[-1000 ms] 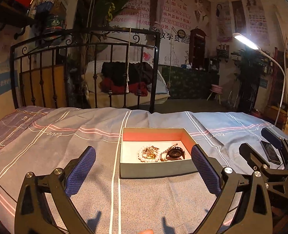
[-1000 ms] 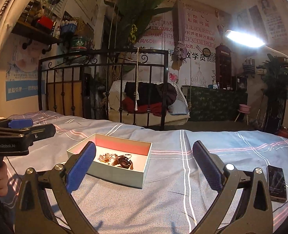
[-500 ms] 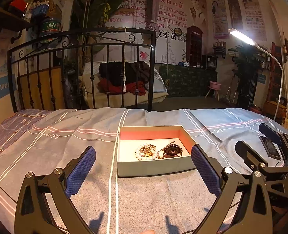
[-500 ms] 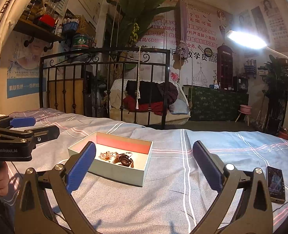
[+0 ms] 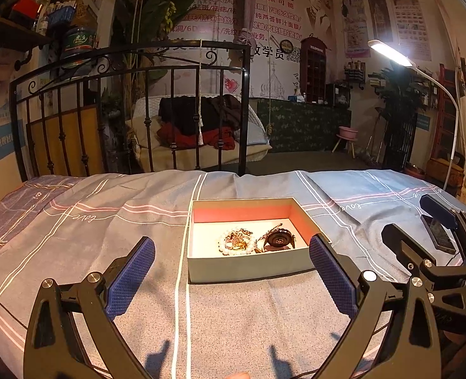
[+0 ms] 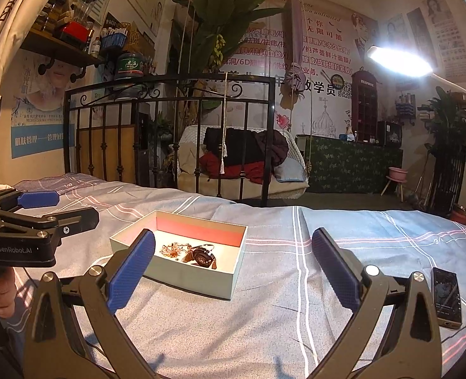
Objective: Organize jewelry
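Note:
A shallow grey box (image 5: 245, 267) with a red inner wall lies on the bed, also seen in the right wrist view as the box (image 6: 201, 279). Inside it lie a white bead bracelet with gold chains (image 5: 234, 243) and a dark round watch (image 5: 278, 239); the right wrist view shows the chains (image 6: 171, 249) and the watch (image 6: 202, 255). My left gripper (image 5: 231, 276) hovers open just short of the box's near wall, holding nothing. My right gripper (image 6: 233, 271) is open and empty, to the right of the box and a little back from it.
The bed carries a grey-blue striped sheet (image 5: 106, 221). A black phone (image 6: 446, 297) lies on the sheet at the right. A black iron bed frame (image 5: 131, 104) stands at the far edge. A lit floor lamp (image 6: 400, 61) shines from the right.
Both views have tilted slightly, and the box now sits a little lower in each frame. Both grippers stay open, and the jewelry has not moved.

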`<state>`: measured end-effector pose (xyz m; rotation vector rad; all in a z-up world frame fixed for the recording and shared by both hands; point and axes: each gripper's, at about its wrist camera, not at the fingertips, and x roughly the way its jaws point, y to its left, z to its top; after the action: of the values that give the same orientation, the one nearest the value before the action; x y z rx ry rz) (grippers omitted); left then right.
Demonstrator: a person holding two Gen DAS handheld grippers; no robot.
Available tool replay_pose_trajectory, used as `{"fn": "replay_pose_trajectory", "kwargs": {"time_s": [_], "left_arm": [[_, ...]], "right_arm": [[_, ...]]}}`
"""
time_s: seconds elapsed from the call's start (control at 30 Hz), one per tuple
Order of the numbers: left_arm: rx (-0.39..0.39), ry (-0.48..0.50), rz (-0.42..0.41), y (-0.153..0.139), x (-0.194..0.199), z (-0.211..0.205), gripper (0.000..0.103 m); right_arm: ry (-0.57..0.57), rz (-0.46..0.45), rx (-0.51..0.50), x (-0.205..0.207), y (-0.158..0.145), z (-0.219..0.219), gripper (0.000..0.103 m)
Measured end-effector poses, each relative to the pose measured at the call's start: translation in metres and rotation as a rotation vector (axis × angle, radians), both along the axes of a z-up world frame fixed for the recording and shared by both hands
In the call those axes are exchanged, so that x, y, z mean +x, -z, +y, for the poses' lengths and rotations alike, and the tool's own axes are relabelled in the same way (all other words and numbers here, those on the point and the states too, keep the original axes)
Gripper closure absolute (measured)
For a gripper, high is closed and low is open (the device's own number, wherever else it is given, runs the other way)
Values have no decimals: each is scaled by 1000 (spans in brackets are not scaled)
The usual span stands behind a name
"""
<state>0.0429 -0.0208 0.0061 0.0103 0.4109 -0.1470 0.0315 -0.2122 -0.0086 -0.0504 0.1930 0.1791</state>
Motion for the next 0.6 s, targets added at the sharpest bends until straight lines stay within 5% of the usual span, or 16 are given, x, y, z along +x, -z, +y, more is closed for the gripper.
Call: {"fn": "replay_pose_trajectory", "kwargs": {"time_s": [0.6], "left_arm": [[-3,-19,2,-3,2,2,7]], "right_arm": [[-2,4,-1,0,0,-2,5]]}}
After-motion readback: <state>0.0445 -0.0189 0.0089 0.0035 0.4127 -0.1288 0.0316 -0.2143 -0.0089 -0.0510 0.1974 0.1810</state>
